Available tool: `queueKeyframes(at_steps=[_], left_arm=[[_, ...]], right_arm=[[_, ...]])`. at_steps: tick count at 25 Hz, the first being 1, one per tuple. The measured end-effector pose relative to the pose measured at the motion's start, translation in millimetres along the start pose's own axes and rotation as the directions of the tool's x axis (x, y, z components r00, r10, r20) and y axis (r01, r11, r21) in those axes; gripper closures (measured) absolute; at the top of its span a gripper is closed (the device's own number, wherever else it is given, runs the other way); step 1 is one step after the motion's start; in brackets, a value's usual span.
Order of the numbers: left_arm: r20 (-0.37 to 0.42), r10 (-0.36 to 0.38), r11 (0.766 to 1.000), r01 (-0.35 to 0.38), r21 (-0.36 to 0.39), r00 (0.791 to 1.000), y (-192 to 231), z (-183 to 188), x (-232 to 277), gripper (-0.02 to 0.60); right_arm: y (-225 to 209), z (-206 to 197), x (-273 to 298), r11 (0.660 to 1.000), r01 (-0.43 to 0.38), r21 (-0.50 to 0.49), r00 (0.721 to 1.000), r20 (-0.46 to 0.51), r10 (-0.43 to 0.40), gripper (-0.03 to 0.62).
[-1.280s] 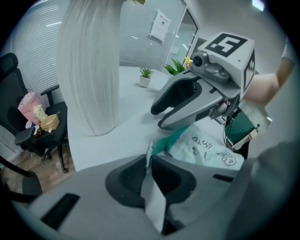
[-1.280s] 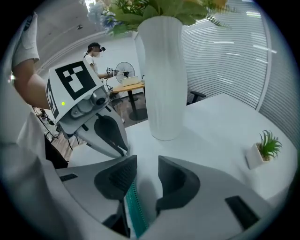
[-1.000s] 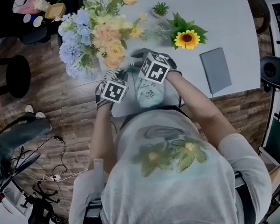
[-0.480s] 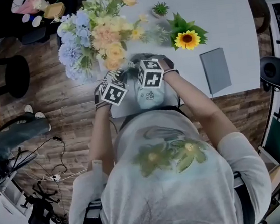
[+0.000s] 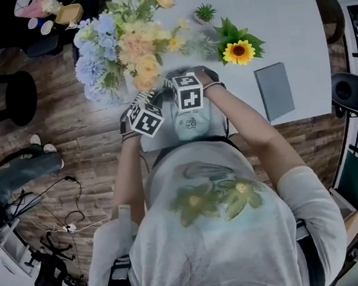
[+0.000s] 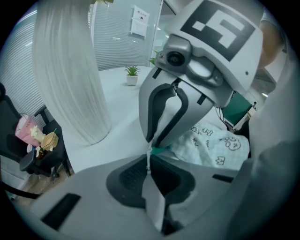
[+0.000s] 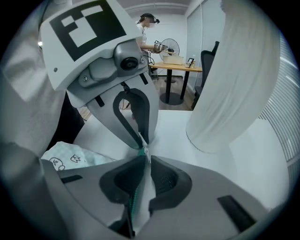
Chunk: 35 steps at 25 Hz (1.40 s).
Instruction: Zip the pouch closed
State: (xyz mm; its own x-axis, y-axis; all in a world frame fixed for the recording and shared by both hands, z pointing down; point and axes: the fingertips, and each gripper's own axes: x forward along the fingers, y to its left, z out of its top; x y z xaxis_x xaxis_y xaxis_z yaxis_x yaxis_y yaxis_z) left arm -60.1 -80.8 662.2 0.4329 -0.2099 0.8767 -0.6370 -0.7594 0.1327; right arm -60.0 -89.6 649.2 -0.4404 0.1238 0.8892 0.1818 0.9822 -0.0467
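- Pouch (image 6: 211, 140), pale with small dark prints, lies on the white surface (image 6: 117, 117) in the left gripper view, off to the right beyond the tongs. The left tongs (image 6: 149, 159) are almost together and pinch a thin pale fold of it. The right tongs (image 6: 153, 140) face them, tips nearly touching theirs. A white ribbed vase (image 6: 70, 70) stands at the left, with a small potted plant (image 6: 132, 75) well behind.
- In the right gripper view, the right tongs stand narrow, having just been closing. The pouch's green zip (image 7: 133, 199) and a pale strip of cloth are pressed between the pads. The left tongs meet them tip to tip. The printed body of the pouch lies at the lower left, and the vase is near on the right.
- In the head view, the pouch rests at the near edge of the surface, right before the person and partly under both tongs. Flowers (image 5: 122, 49) stand beyond it, with a sunflower (image 5: 239, 51) and a grey book (image 5: 275, 90) to the right.
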Motion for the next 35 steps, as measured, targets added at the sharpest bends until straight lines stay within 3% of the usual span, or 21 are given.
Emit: queueKeyframes(at_steps=[10,15,28,35], left_arm=[[-0.012,0.021,0.997,-0.020,0.078,1.000,0.7,1.6,-1.6,0.552],[-0.016,0.025,0.996,-0.023,0.086,1.000,0.3,1.7,-1.6,0.552],[-0.060,0.061,0.998,-0.061,0.012,0.996,4.1,-1.4,1.5,0.554],[-0.046,0.071,0.997,-0.071,-0.004,0.996,4.2,-0.5,1.6,0.554]], right_arm=[[-0.9,0.6,2.0,0.997,-0.022,-0.076,0.999,-0.027,0.020,0.566],[-0.5,-0.2,1.5,0.998,-0.029,-0.051,0.999,-0.026,0.027,0.572],[2.9,-6.9,-3.6,0.992,-0.013,-0.124,0.998,-0.063,0.005,0.576],[2.9,-7.1,-4.8,0.992,0.019,-0.127,0.998,-0.055,-0.026,0.576]])
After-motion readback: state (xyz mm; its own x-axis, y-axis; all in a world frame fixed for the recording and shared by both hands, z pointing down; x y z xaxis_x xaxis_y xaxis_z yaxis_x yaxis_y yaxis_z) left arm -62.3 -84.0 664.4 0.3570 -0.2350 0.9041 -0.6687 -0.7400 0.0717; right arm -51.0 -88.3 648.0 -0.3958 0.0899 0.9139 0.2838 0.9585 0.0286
